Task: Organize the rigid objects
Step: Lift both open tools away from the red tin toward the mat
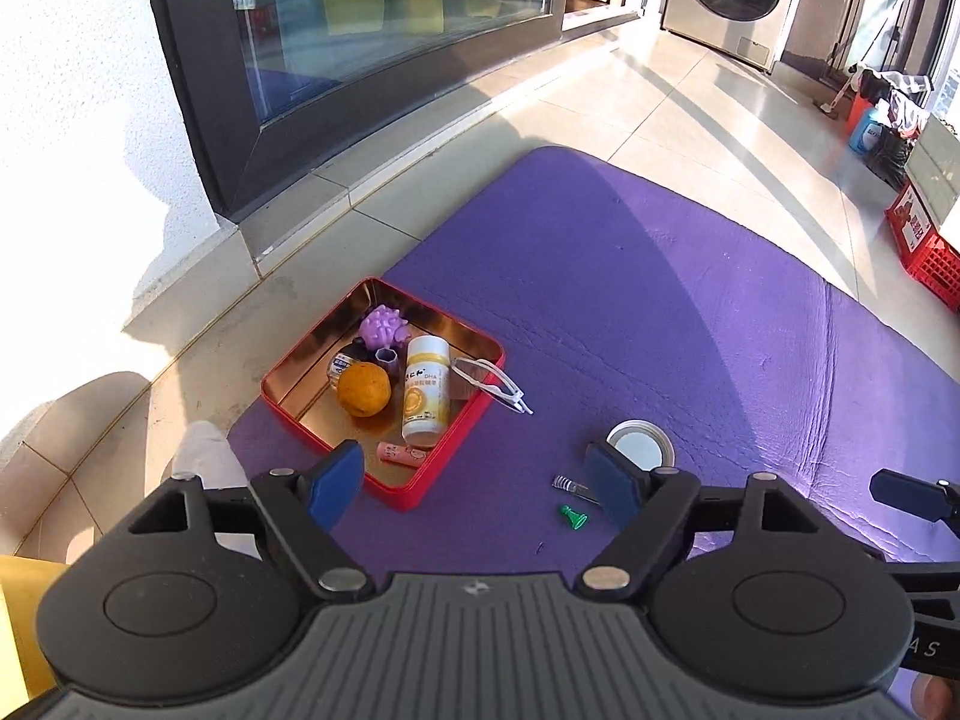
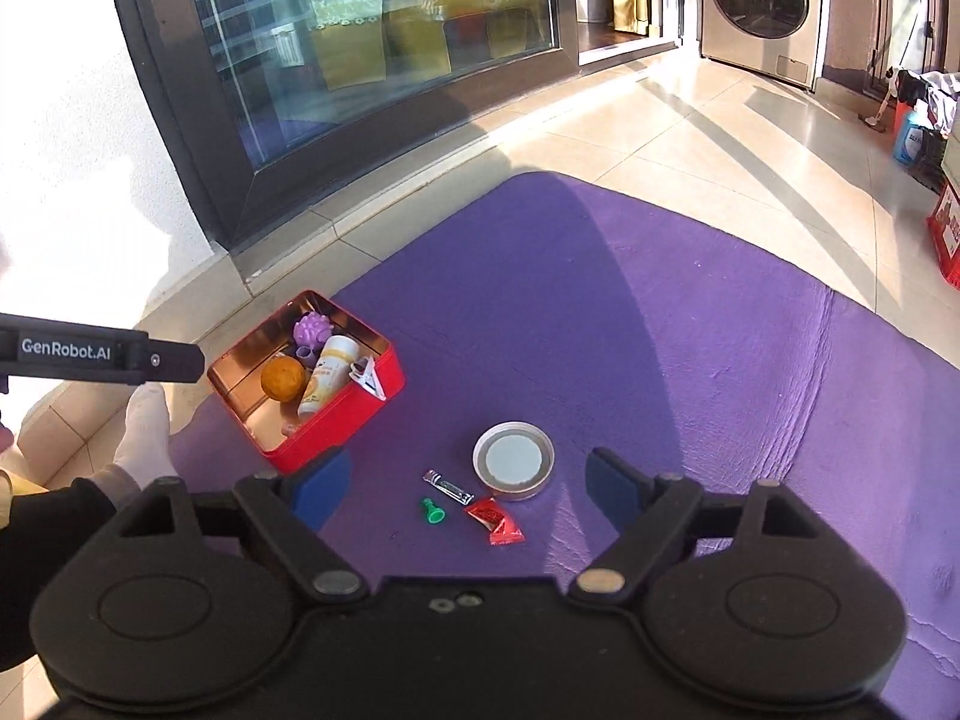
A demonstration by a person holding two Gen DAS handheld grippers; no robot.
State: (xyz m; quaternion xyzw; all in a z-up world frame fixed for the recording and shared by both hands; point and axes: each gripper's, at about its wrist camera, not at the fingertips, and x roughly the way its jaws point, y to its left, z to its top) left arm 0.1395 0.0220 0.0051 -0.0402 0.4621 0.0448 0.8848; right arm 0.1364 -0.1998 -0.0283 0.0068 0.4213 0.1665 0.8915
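The red tin (image 2: 336,420) sat left of centre on the purple mat (image 2: 660,330), already holding an orange (image 2: 282,379), a white bottle (image 2: 327,381) and a spiky ball (image 2: 312,329). A round lid (image 2: 512,461), green peg (image 2: 432,510), small tube (image 2: 447,486) and red packet (image 2: 495,521) lay loose at lower centre. Right gripper (image 2: 468,480) and left gripper (image 1: 474,474) both hovered with jaws apart, empty. Best bet: drop straight onto one small piece, clear of the lid's rim. Open mat lay to the right; glasses (image 1: 492,384) overhung the tin's edge.

You can read "GenRobot.AI" in white on the black bar of the left gripper (image 2: 99,354), and "DHA" on the white, yellow-capped plastic bottle (image 1: 426,390).
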